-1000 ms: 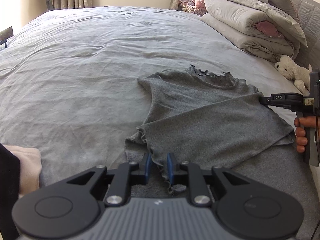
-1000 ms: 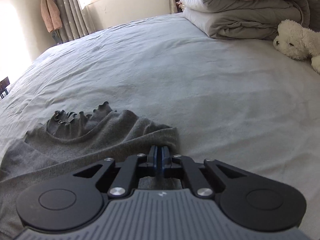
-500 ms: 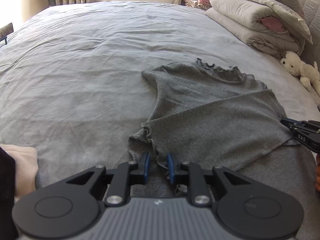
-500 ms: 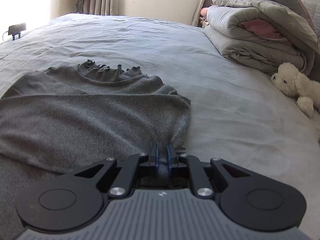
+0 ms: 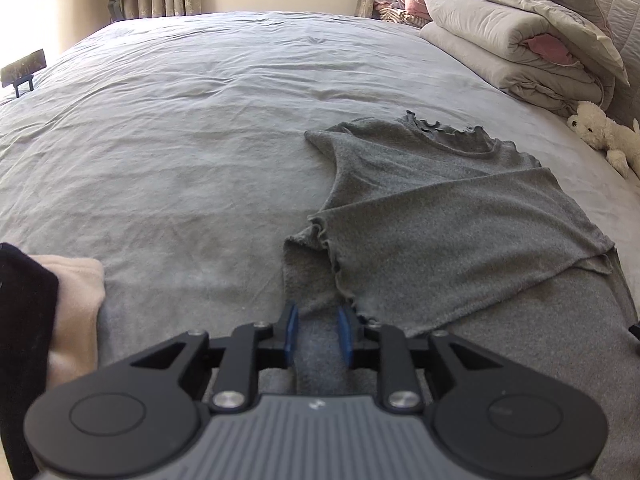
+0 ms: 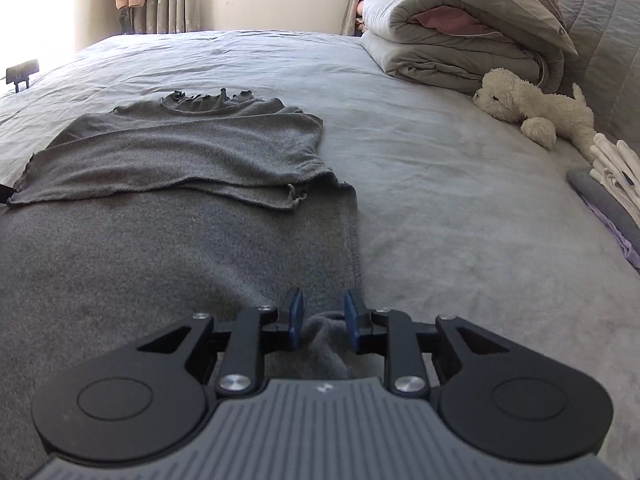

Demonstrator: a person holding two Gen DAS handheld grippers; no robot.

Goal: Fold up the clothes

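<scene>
A grey knit top with a ruffled neckline (image 5: pixel 448 216) lies flat on the grey bed, its sleeves folded across the chest; it also shows in the right wrist view (image 6: pixel 192 152). My left gripper (image 5: pixel 317 330) is open over the garment's near left edge, with cloth lying between its blue pads. My right gripper (image 6: pixel 322 316) is open at the near right edge, and a bump of grey cloth sits between its pads. Neither gripper pinches the cloth.
Folded grey and pink duvets (image 5: pixel 520 36) are stacked at the far right. A white plush dog (image 6: pixel 532 108) lies beside them. Folded white cloth (image 6: pixel 616 168) sits at the right edge. A beige and black garment (image 5: pixel 52 308) lies at the near left.
The right gripper let go of the folded sleeve, pulled back to the garment's near right edge and opened. The left gripper opened wider and drew back slightly.
</scene>
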